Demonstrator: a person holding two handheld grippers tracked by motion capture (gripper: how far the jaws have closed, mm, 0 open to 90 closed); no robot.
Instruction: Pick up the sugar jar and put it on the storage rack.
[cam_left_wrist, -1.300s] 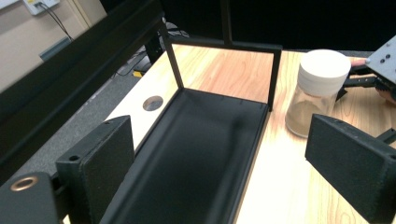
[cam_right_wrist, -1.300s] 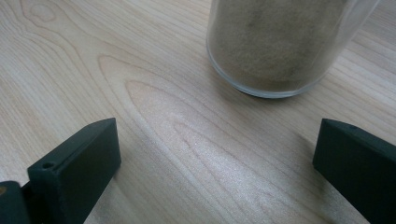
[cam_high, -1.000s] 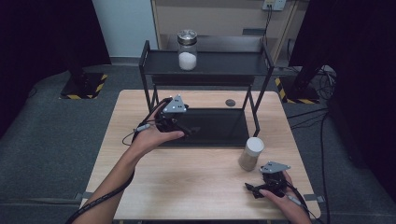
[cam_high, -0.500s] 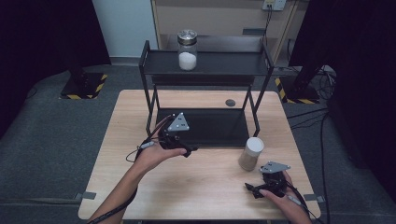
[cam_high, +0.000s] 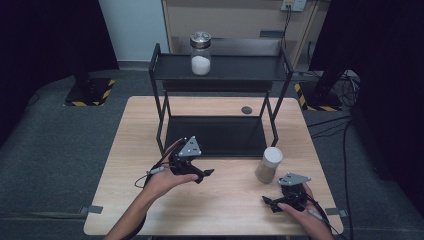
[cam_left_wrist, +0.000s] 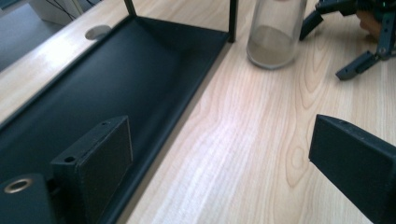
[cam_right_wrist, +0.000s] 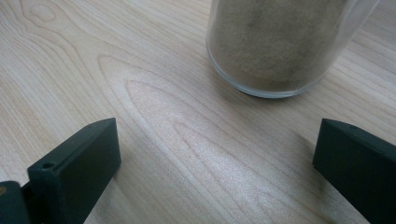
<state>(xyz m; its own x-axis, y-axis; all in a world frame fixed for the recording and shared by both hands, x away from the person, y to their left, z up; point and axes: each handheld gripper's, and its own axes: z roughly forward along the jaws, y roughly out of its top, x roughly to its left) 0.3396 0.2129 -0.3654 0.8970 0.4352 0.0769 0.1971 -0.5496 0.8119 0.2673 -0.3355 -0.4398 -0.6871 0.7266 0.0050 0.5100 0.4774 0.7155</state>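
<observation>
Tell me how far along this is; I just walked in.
Done: the white jar stands on the rack's top shelf. In hand: nothing; the left gripper and right gripper are open. Left: the tan jar still stands on the table, probably next.

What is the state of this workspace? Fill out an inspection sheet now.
Surface: wooden table, with a round hole.
Job's things: jar of tan powder upright on the table beside the black two-tier rack; jar of white powder on the top shelf.
Clutter: nothing seen.
Grippers: left gripper open, empty, in front of the rack; right gripper open, empty, near the tan jar.
Cables: one trailing from the left gripper.
Surroundings: dark curtains, grey floor.
</observation>
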